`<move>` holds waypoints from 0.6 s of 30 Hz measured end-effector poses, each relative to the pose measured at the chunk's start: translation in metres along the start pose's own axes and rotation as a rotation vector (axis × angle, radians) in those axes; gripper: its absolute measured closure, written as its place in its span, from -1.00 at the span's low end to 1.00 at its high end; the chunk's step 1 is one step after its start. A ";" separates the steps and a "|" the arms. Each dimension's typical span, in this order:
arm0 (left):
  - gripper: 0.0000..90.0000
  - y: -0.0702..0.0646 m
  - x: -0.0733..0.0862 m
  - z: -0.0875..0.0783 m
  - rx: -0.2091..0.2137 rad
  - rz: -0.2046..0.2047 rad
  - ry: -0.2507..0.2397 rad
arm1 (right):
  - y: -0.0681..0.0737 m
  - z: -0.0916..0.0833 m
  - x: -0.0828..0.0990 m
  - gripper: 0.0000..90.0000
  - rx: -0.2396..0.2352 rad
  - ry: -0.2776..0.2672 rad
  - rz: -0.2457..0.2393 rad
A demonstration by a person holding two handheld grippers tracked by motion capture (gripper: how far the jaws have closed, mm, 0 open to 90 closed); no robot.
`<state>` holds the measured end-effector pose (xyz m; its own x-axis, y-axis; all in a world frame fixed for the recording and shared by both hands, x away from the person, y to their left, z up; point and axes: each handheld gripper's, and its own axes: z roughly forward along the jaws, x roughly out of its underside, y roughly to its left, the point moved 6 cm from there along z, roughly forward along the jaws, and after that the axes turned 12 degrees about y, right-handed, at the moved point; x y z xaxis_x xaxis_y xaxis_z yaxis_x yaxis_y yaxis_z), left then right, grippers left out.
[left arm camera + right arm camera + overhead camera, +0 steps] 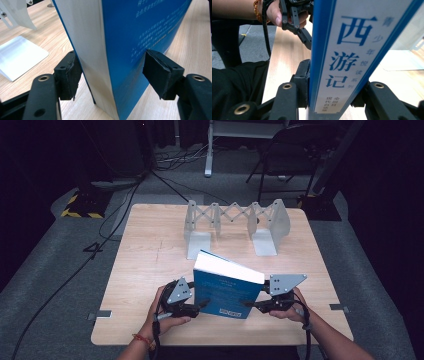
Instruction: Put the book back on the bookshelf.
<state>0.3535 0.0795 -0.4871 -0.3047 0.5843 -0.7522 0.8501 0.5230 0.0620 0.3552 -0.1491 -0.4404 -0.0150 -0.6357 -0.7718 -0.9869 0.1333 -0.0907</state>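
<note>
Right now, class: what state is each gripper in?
Left gripper: open, jaws astride the blue book, its right pad clear of the cover.
Right gripper: shut on the blue book at its spine.

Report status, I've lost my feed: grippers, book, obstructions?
Left hand-held gripper open astride blue book. Right hand-held gripper clamps its spine. Path to bookend rack unobstructed.

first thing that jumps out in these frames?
The blue book, standing upright near the table's front edge between the two grippers. The right gripper clamps its spine, while the left gripper straddles its page edge with the pads apart from it. Behind, a grey expandable book rack sits empty near the far edge of the wooden table.
</note>
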 end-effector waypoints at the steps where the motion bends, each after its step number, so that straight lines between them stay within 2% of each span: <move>1: -0.31 0.000 -0.001 0.001 0.000 -0.002 -0.001 | 0.000 -0.001 0.001 0.33 0.007 0.000 0.002; 4: -0.33 -0.001 -0.005 0.007 -0.002 -0.006 -0.006 | -0.001 -0.004 0.002 0.33 0.020 0.000 0.010; 8: -0.33 -0.002 -0.017 0.018 -0.008 0.017 -0.001 | -0.003 -0.015 0.008 0.33 0.048 0.009 0.027; 14: -0.35 -0.006 -0.035 0.039 0.002 0.044 -0.009 | -0.005 -0.037 0.022 0.32 0.108 0.014 0.062; 18: -0.35 -0.007 -0.045 0.049 -0.002 0.058 -0.010 | -0.008 -0.051 0.029 0.32 0.149 0.000 0.088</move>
<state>0.3826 0.0189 -0.4860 -0.2508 0.6075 -0.7537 0.8655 0.4895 0.1066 0.3547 -0.2076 -0.4295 -0.0998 -0.6164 -0.7811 -0.9472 0.2994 -0.1152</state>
